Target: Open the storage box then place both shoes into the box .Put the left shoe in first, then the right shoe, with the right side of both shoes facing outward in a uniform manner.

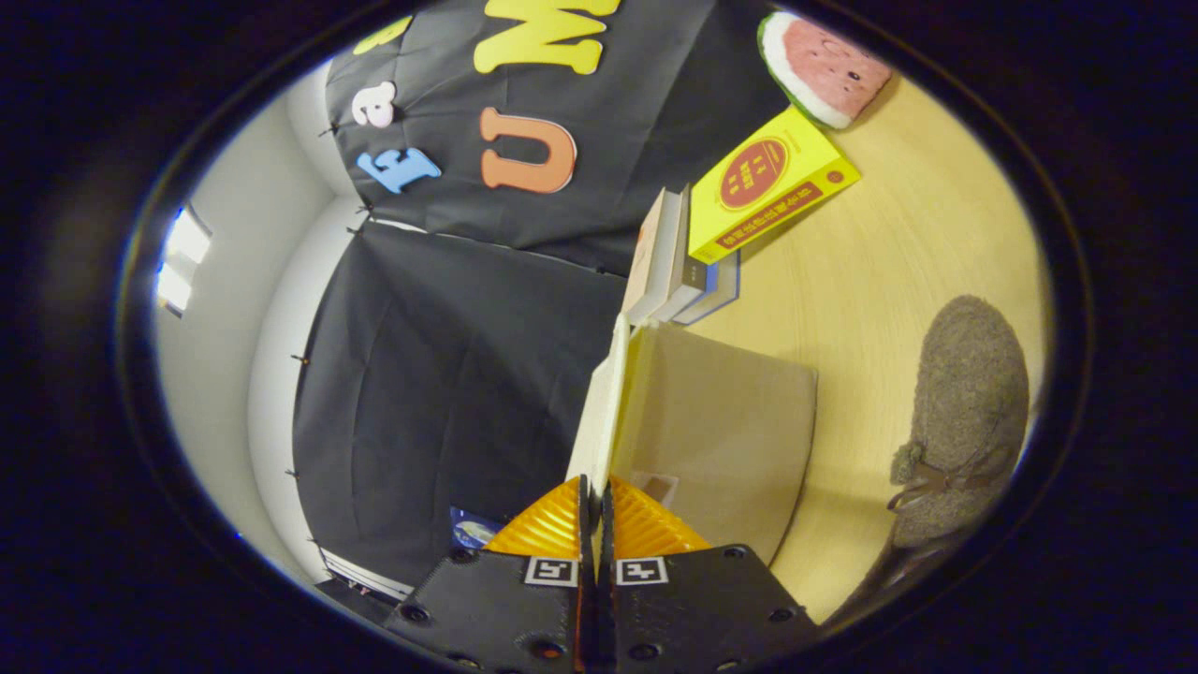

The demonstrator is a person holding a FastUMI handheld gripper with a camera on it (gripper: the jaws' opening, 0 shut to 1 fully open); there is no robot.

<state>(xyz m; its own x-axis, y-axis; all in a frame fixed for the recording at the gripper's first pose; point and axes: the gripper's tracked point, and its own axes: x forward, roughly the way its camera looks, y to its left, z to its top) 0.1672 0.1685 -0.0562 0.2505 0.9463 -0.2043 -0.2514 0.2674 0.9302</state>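
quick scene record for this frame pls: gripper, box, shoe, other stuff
gripper: fingers closed together, pinching the thin edge of the lid
lid: pale panel, seen edge-on, running ahead from the fingertips
storage box: beige, beside the lid, on the wooden surface
shoe: grey fuzzy, small bow, on the wood apart from the box; not in it
books: row standing beyond the box
yellow book: leaning on that row
watermelon toy: beyond the yellow book
task stage: lid in grip, no shoe seen loaded
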